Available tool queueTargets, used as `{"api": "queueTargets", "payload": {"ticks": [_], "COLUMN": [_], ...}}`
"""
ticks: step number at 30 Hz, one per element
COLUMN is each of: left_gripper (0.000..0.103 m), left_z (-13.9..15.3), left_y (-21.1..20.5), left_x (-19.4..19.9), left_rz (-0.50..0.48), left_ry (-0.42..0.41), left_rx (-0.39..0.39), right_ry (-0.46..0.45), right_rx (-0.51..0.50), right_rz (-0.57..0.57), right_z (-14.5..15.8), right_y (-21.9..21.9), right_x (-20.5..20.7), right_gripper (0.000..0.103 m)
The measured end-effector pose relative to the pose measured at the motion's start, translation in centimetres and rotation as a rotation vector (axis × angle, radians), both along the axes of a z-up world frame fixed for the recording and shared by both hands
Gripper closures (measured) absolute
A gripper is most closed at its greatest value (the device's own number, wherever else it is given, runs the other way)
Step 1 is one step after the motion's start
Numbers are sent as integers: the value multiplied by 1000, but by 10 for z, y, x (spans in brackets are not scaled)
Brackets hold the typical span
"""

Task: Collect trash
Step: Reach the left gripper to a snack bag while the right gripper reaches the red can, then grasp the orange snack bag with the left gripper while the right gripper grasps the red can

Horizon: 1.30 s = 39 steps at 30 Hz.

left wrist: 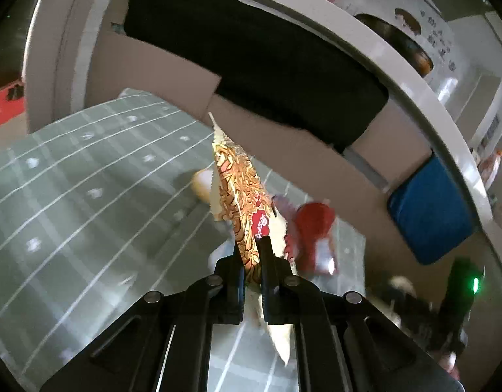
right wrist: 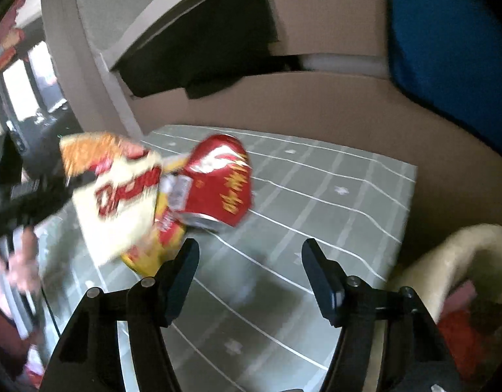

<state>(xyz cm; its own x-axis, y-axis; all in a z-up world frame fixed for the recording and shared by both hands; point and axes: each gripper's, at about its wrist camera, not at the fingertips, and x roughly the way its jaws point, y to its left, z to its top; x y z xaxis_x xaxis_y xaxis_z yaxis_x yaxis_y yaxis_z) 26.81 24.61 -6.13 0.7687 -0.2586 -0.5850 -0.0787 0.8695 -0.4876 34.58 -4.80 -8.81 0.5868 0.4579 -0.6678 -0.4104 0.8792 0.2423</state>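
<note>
My left gripper is shut on a cream and orange snack wrapper, which stands edge-on between its fingers above the table. In the right wrist view the same wrapper hangs at the left, held up by the left gripper. A crumpled red snack bag lies on the green cloth beside it, with a yellow and red wrapper partly under both. My right gripper stands open just short of the red bag, nothing between its fingers. The red bag also shows blurred past the left gripper.
A green checked tablecloth covers the table. Brown cardboard walls and a black cloth rise behind it, with a blue cushion at the right. A cream container with red contents sits at the table's right edge.
</note>
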Motion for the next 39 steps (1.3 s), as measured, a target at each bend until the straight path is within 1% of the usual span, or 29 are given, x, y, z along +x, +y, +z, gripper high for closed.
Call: {"api": "queueTargets", "payload": {"ticks": [3, 6, 8, 10, 12, 14, 16, 19, 21, 22, 23, 24, 25, 26, 27, 29, 30, 31, 33, 35, 37, 39], "left_gripper": [95, 95, 95, 95, 95, 94, 93, 90, 90, 90, 89, 89, 88, 87, 86, 85, 85, 85, 85, 85, 90, 93], "left_z": [-3, -9, -13, -17, -22, -26, -28, -28, -29, -29, -30, -29, -29, -28, -27, -26, -25, -24, -23, -23, -20, -15], "left_y": [7, 10, 14, 18, 20, 20, 20, 21, 21, 21, 21, 20, 20, 20, 19, 20, 20, 20, 18, 13, 4, -6], "left_x": [-22, -36, -38, -38, -35, -32, -29, -30, -29, -29, -29, -29, -28, -28, -28, -28, -28, -28, -26, -22, -18, -18], "left_rz": [-4, -13, -11, -11, 4, 9, 7, 10, 10, 8, 7, 6, 5, 6, 7, 11, 14, 16, 18, 13, -1, -8], "left_ry": [11, 6, 3, -3, 2, 14, 21, 17, 14, 13, 12, 12, 11, 9, 6, -4, -11, -16, -26, -29, -28, -42], "left_rx": [37, 77, 66, 36, 38, 34, 21, 15, 13, 12, 12, 12, 10, 9, 6, -4, -13, -20, -40, -57, -36, 8], "right_ry": [-31, -16, -3, -4, 19, 47, 84, 118, 115, 119, 130, 131, 125, 106, 93, 73, 65, 56, 49, 46, 48, 56], "right_rx": [7, 26, 7, -18, -28, 3, 42, 77, 88, 97, 110, 112, 112, 94, 80, 37, 24, 11, 2, -3, -14, -26], "right_rz": [33, 37, 26, 30, 34, 39, 53, 86, 97, 108, 123, 132, 146, 156, 165, 166, 166, 169, 171, 163, 149, 140], "right_z": [7, 3, -3, -10, -19, -25, -31, -38, -40, -40, -40, -39, -37, -32, -28, -20, -17, -13, -8, -4, -2, -2], "right_y": [18, 31, 43, 52, 60, 61, 62, 68, 72, 74, 76, 78, 79, 80, 81, 79, 77, 73, 64, 51, 39, 29], "right_x": [17, 40, 56, 63, 73, 79, 86, 91, 93, 93, 93, 92, 89, 84, 80, 68, 63, 54, 41, 27, 14, 4], "right_gripper": [40, 40, 40, 39, 36, 28, 25, 25, 26, 31, 39, 43, 53, 61, 65, 71, 71, 74, 81, 83, 83, 83]}}
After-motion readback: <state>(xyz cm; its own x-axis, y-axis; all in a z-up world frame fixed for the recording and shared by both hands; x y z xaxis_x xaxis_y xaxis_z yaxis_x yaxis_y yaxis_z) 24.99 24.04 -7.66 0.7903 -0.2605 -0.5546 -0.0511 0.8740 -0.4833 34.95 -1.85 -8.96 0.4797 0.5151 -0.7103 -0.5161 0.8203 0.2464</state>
